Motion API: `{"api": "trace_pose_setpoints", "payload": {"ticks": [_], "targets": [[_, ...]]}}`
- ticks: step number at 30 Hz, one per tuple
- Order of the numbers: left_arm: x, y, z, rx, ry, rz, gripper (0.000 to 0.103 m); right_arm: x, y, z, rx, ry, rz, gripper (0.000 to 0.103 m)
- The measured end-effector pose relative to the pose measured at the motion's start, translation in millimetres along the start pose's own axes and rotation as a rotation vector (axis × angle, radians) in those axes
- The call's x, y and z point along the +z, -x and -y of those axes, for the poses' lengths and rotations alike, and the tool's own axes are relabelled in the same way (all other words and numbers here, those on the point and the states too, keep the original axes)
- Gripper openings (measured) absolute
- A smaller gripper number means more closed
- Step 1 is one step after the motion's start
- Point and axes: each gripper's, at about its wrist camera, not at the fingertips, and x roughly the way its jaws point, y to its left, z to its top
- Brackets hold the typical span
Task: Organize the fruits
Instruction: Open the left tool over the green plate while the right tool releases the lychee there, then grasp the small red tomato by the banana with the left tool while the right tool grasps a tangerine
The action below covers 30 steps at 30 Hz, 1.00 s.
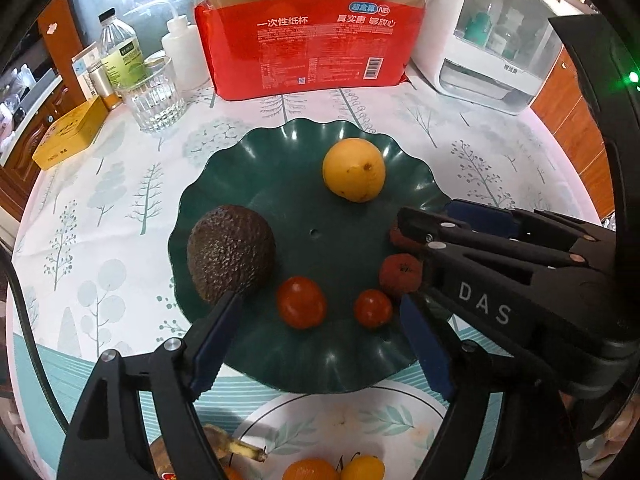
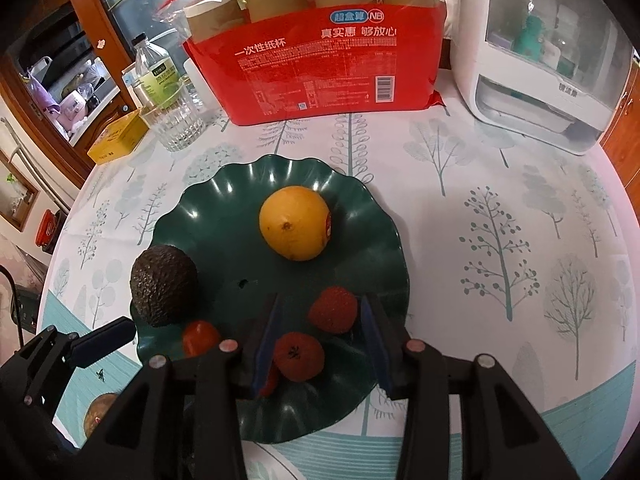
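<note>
Both tongs stand open and empty over the green plate [image 1: 224,168]: left tongs [image 1: 320,344] wide, near two tomatoes [image 1: 301,307]; right tongs [image 2: 320,344] narrower, straddling a lychee [image 2: 298,356].

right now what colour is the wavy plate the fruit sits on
Dark green plate, clearest in the right wrist view.

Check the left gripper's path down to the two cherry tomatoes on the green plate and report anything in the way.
Nothing visible blocks it. The left gripper is open just above the two cherry tomatoes on the green plate. The avocado crowds its left finger; the right gripper reaches in from the right.
</note>
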Motion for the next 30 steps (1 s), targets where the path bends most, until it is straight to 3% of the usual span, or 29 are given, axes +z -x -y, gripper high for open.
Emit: {"api": "trace_pose_setpoints", "payload": {"ticks": [17, 30], "targets": [[-36.8, 34.4, -23.1, 0.029, 0.046, 0.006, 0.08, -27.1, 28.8, -6.9, 0.005, 0.0, 0.016, 0.042], [-74.2, 78.3, -35.3, 0.018, 0.114, 0.051, 0.08, -59.6, 85.7, -20.7, 0.038, 0.014, 0.082, 0.042]]}}
